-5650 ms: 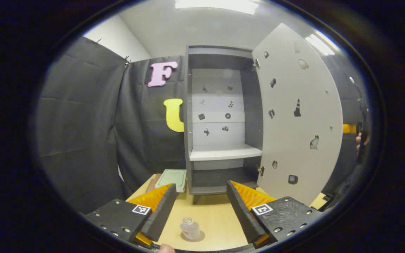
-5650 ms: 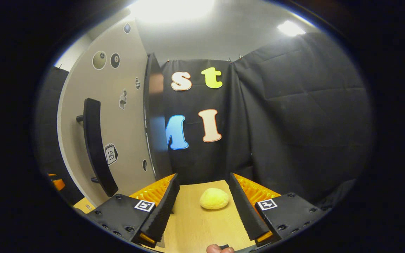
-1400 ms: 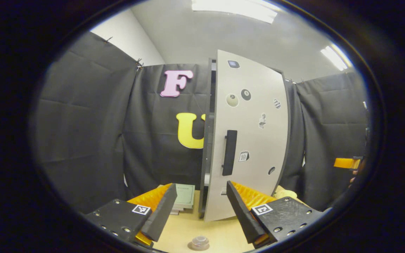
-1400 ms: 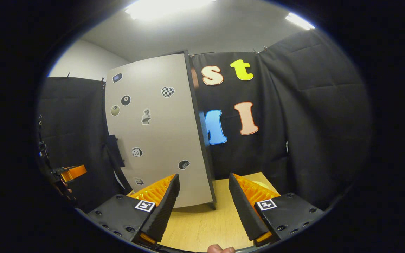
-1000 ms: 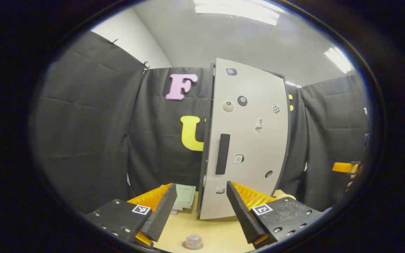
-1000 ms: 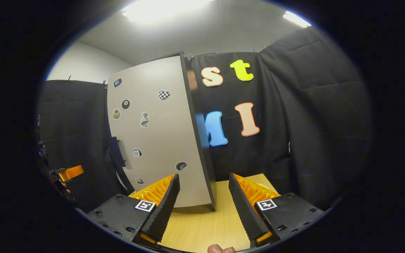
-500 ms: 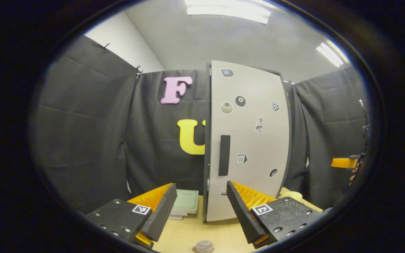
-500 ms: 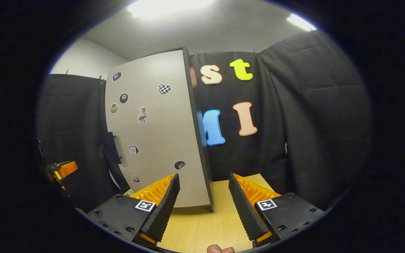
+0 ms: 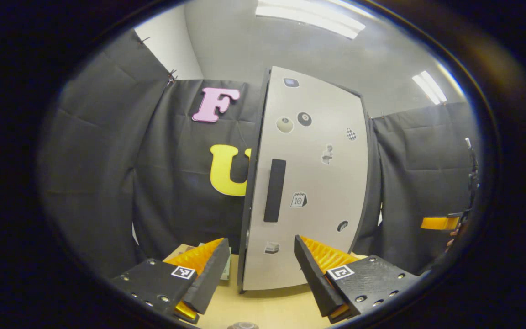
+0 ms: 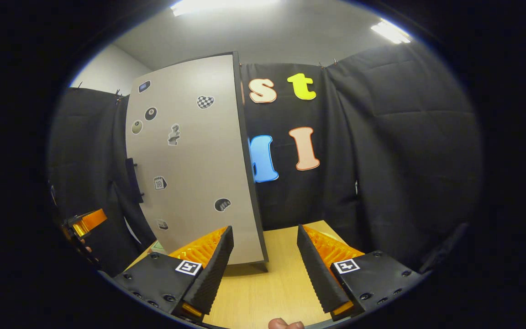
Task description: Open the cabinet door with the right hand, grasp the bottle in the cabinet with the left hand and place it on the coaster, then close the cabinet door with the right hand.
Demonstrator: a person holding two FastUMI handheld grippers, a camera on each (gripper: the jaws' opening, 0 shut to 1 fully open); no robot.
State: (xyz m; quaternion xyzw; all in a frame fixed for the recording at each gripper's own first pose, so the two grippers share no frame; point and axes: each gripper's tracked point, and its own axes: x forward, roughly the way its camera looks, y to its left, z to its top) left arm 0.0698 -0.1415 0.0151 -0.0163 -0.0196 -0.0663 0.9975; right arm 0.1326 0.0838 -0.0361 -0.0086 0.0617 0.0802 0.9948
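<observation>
- Left gripper view: the left gripper (image 9: 257,274) is spread open and empty. Beyond its fingers the cabinet door (image 9: 308,183) looks shut flat against the cabinet, its dark bar handle (image 9: 275,190) above and between the jaws. That handle is likely the firmest hold; the hinged panel should swing stiffly but lightly. A clear bottle top (image 9: 243,326) peeks below the jaws on the wooden table (image 9: 272,310).
- Right gripper view: the right gripper (image 10: 265,269) is open, holding nothing; the door is ahead-left of its jaws, apart from them.

One cabinet (image 9: 249,183) with one door (image 9: 318,183) and one handle (image 9: 275,190); seven stickers (image 9: 298,199) on it; one bottle (image 9: 243,326); two grippers (image 9: 257,274) (image 10: 263,269); one table (image 10: 263,288).
</observation>
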